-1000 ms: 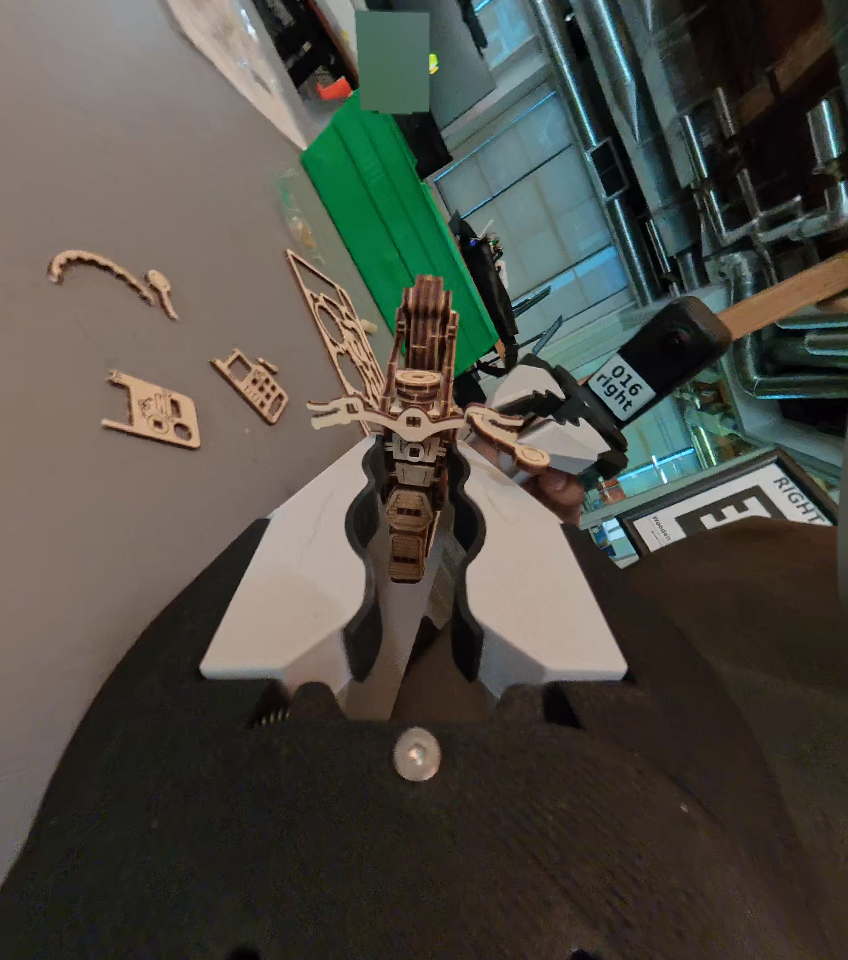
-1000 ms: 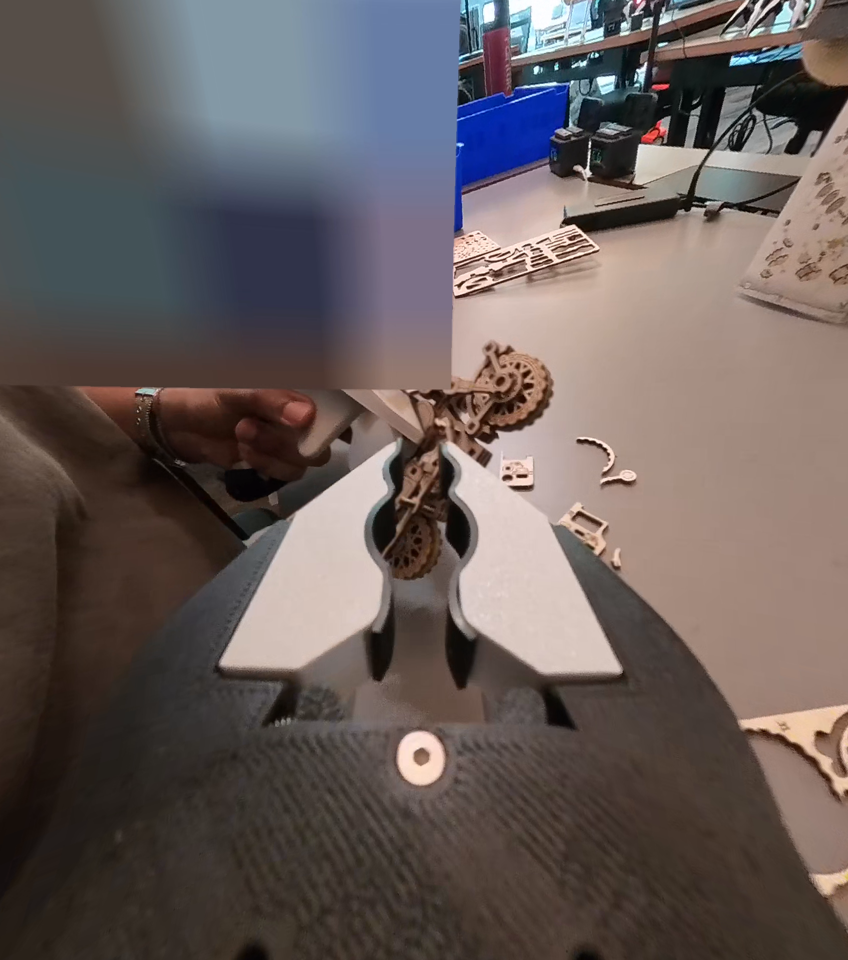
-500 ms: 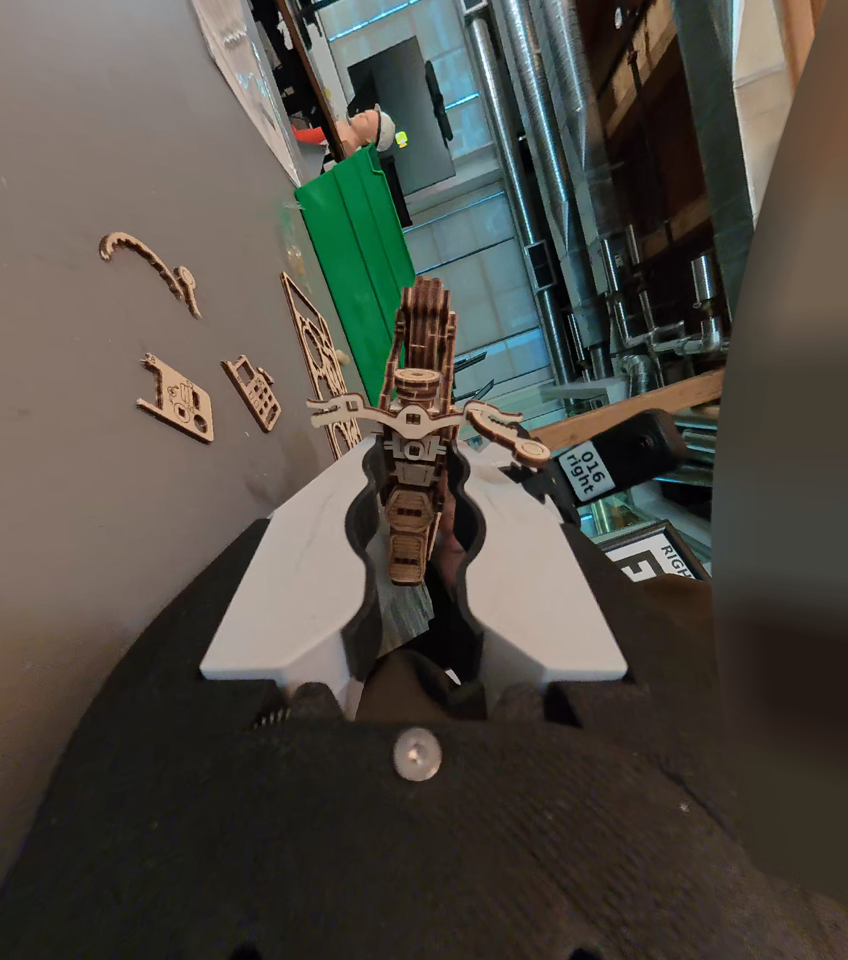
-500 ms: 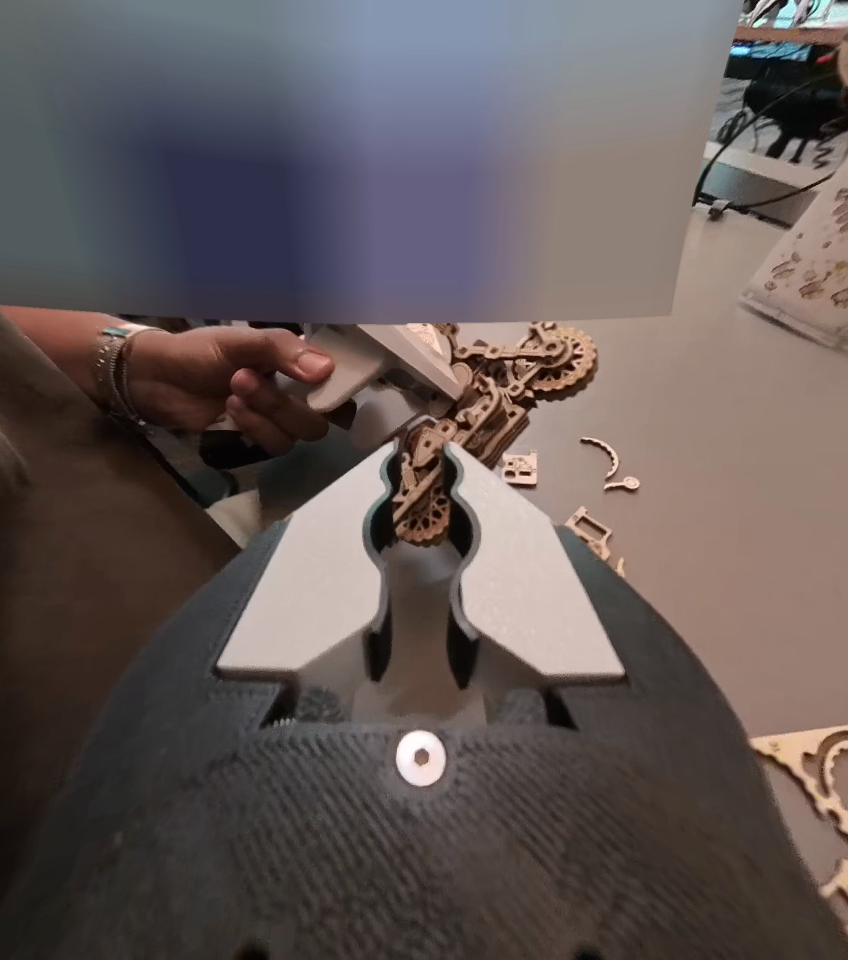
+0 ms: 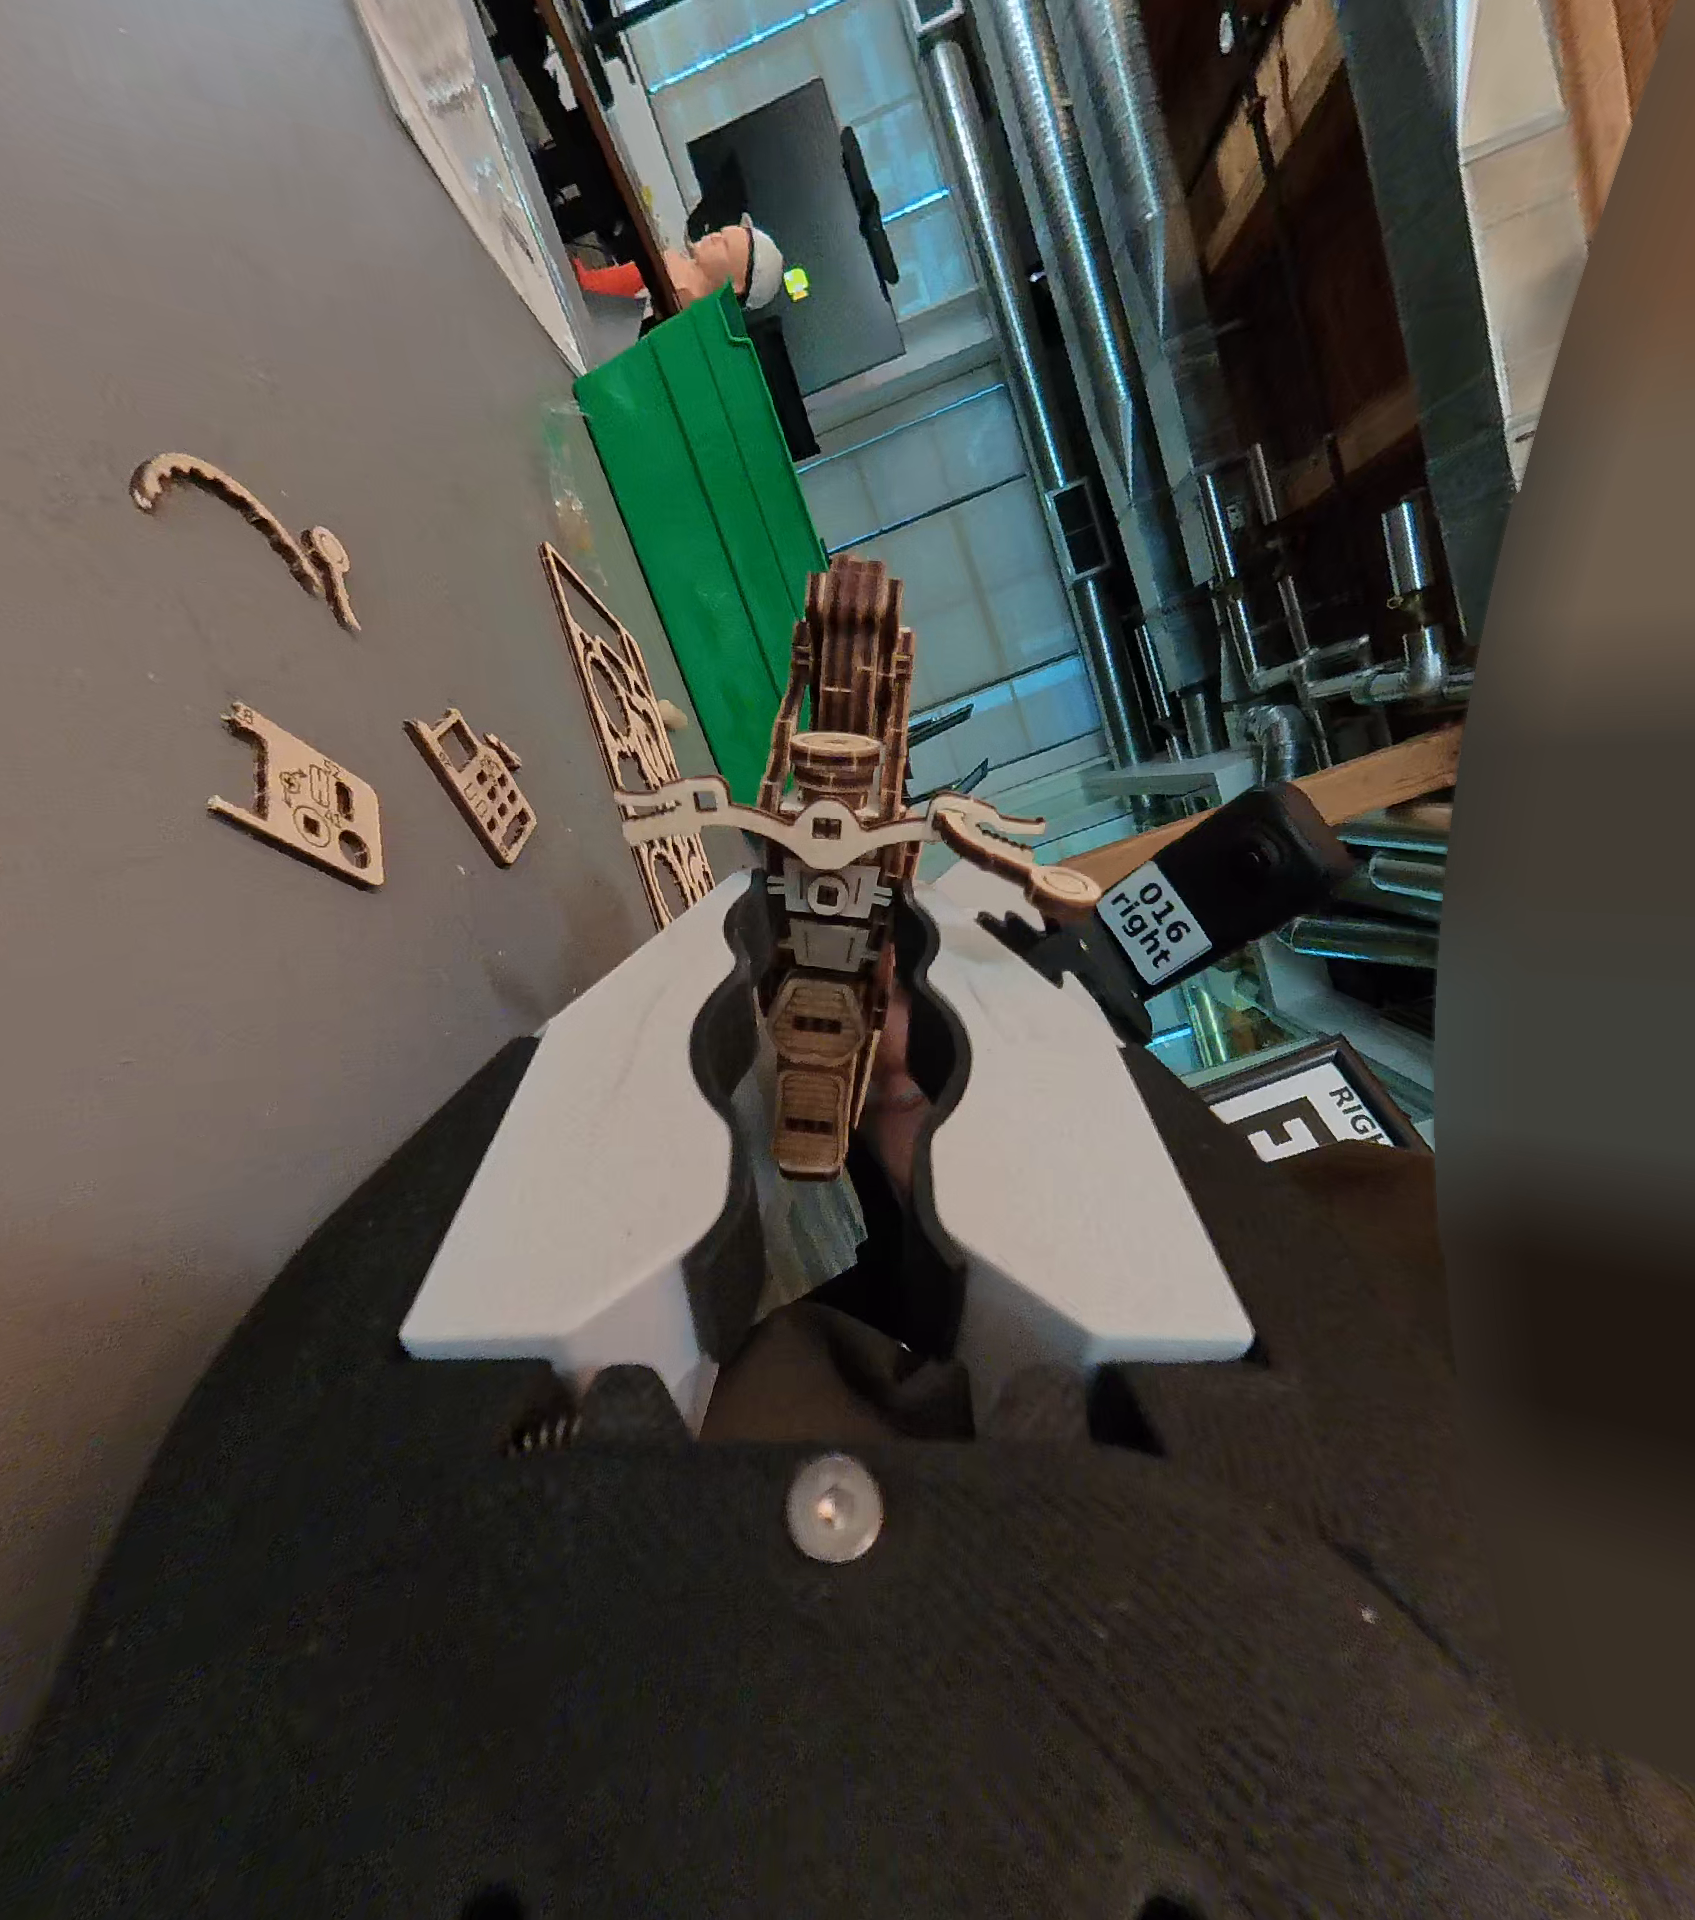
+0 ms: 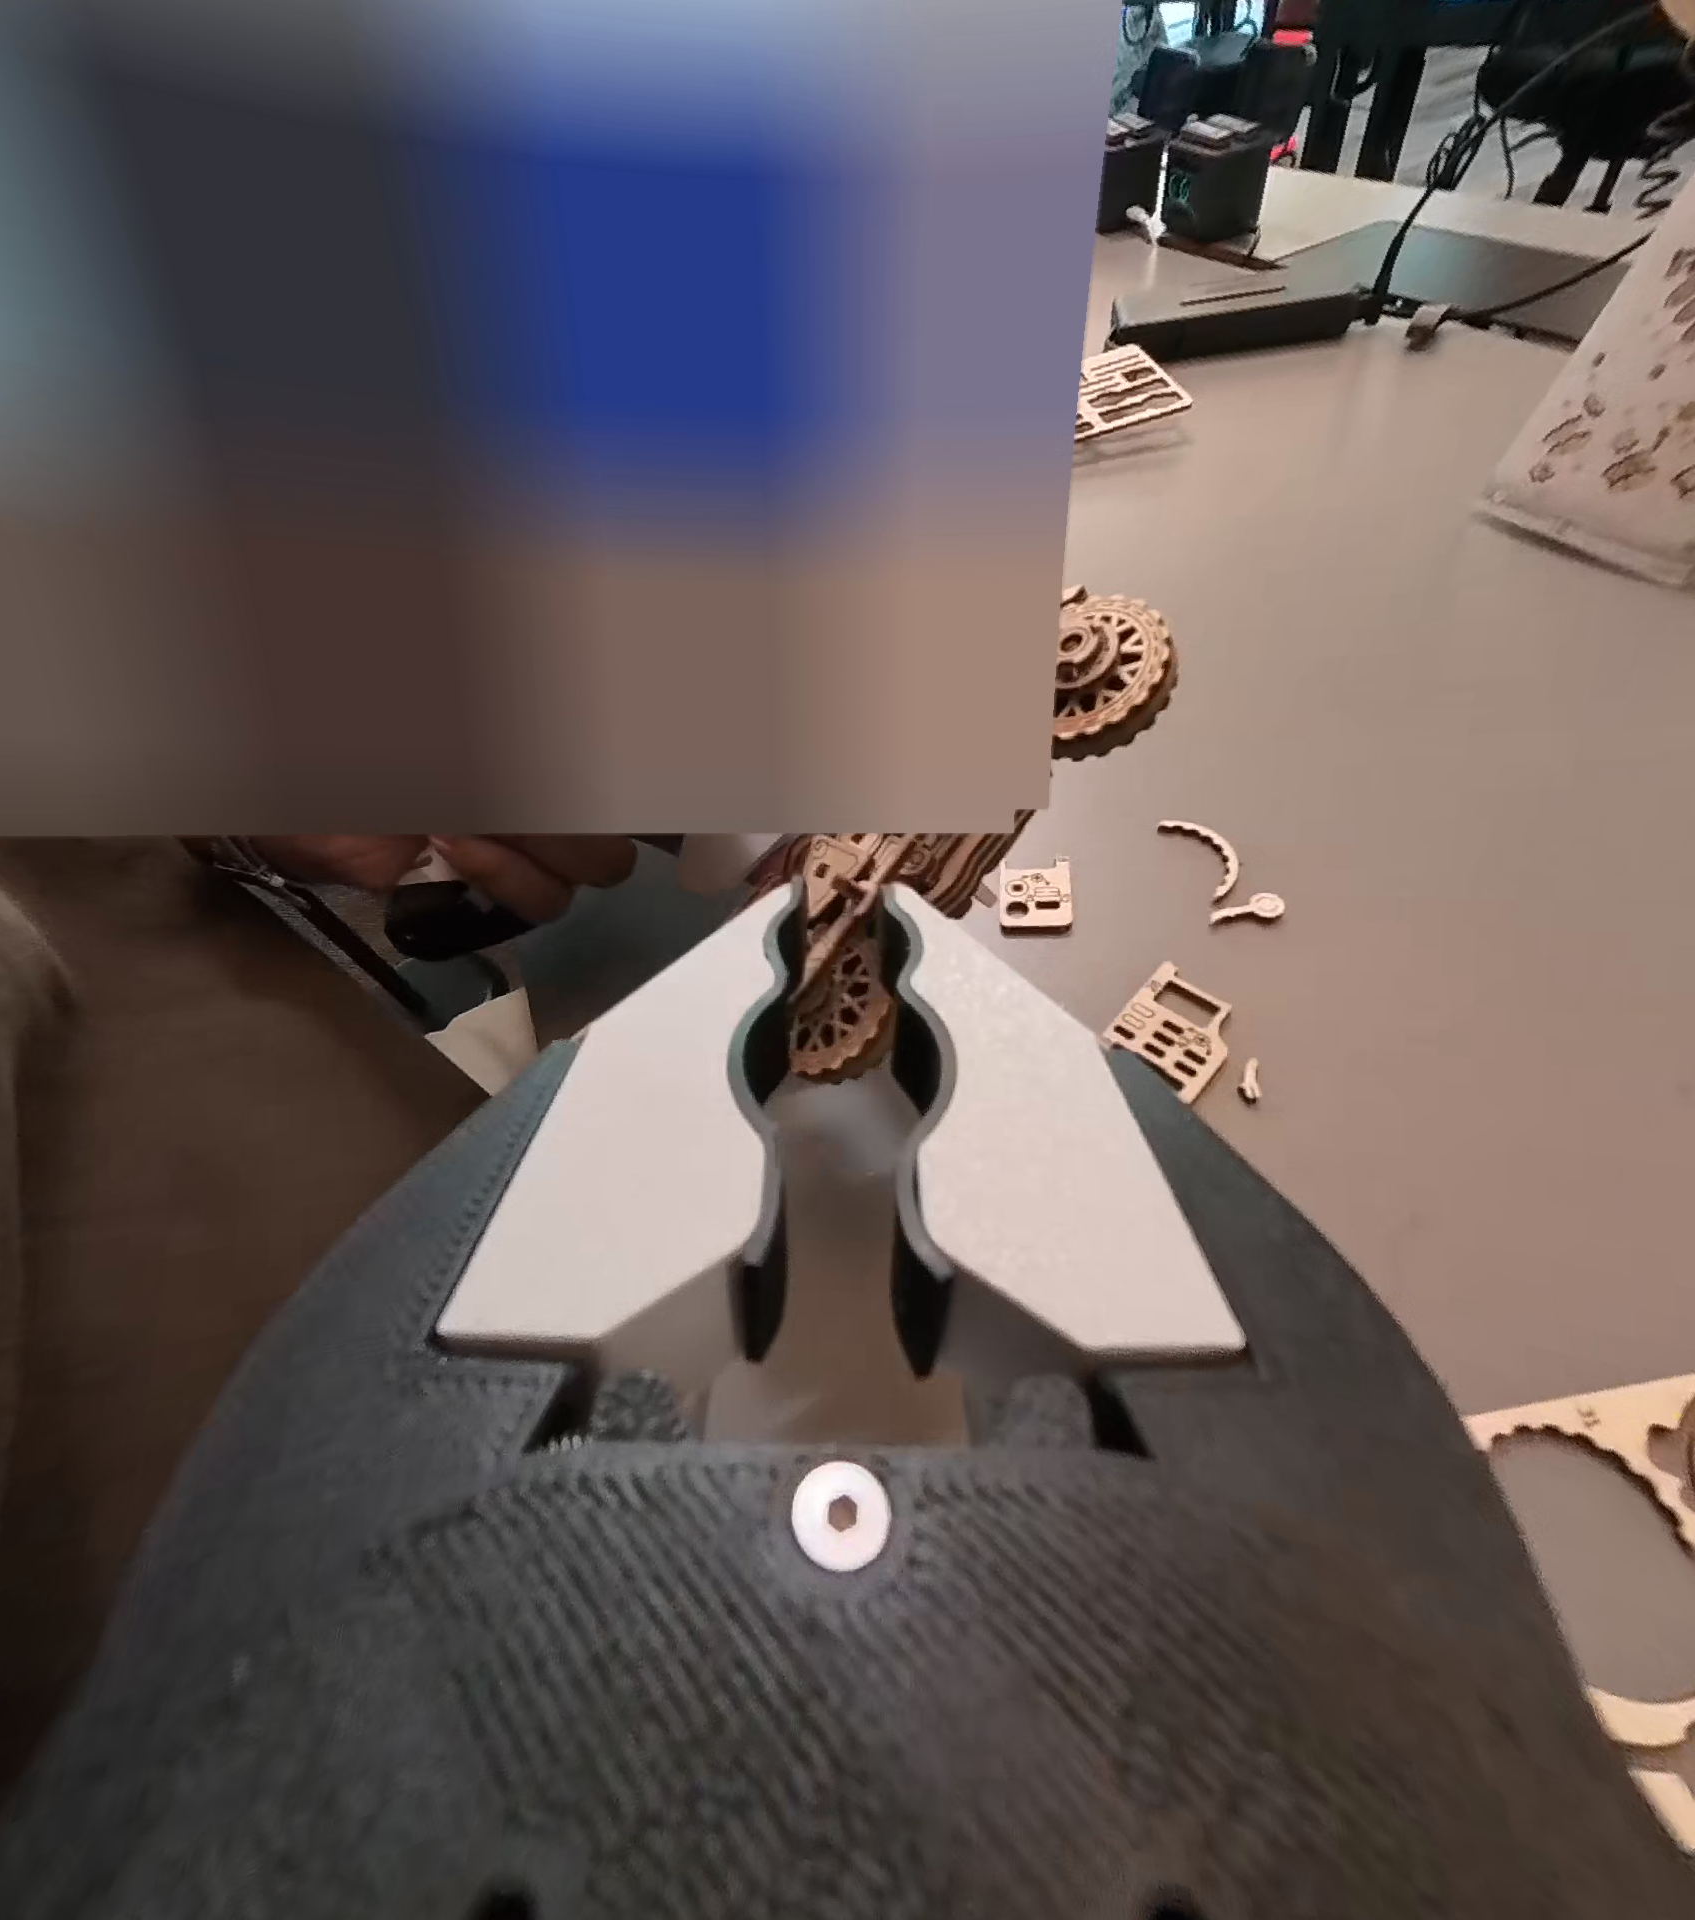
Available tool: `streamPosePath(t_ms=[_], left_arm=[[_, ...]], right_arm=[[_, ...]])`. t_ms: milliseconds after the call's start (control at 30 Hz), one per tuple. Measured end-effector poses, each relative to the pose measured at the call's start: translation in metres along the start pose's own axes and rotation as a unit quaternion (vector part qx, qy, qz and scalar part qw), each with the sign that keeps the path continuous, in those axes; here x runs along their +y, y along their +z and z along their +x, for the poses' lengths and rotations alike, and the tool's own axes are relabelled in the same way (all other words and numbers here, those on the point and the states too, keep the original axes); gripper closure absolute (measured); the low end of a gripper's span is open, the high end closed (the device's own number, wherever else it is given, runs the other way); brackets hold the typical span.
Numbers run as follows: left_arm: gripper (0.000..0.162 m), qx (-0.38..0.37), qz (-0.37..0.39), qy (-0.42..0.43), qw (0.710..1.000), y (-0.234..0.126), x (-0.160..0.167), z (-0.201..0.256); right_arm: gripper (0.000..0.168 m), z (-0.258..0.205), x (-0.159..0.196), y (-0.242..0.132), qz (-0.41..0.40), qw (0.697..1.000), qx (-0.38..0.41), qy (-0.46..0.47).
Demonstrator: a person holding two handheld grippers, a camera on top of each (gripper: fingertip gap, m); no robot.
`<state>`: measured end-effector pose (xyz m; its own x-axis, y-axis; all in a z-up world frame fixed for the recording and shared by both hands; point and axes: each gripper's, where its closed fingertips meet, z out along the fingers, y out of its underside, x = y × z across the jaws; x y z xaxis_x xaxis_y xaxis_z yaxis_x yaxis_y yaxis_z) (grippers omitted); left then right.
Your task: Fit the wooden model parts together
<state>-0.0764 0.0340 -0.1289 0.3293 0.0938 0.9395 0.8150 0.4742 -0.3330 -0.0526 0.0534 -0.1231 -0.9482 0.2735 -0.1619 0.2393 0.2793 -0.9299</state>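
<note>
The left hand-held gripper (image 5: 827, 935) is closed on the body of a wooden motorcycle model (image 5: 827, 883), held clear above the grey tabletop (image 5: 43, 935) with its handlebar (image 5: 822, 826) crossing just past the fingertips. The right hand-held gripper (image 6: 838, 935) is clamped on one wheel (image 6: 838, 1023) of the same model; the other wheel (image 6: 1108, 670) sticks out beyond it. Loose parts lie on the tabletop well apart from the model: a curved toothed strip (image 5: 230, 509), a flat plate with holes (image 5: 308, 795), a small gridded piece (image 5: 474, 784) and a cut-out wooden sheet (image 6: 1674, 1558). A green bin (image 5: 697, 520) stands at the tabletop's far edge.
</note>
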Motion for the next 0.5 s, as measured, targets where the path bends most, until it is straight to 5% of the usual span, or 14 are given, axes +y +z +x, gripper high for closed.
streamPosePath(t_ms=[500], left_arm=[[0.141,0.007,0.002,0.004,1.000,-0.0030,-0.0020,0.0020]], right_arm=[[0.160,0.0027,0.0017,0.0011,-0.004,1.000,0.004,0.013]])
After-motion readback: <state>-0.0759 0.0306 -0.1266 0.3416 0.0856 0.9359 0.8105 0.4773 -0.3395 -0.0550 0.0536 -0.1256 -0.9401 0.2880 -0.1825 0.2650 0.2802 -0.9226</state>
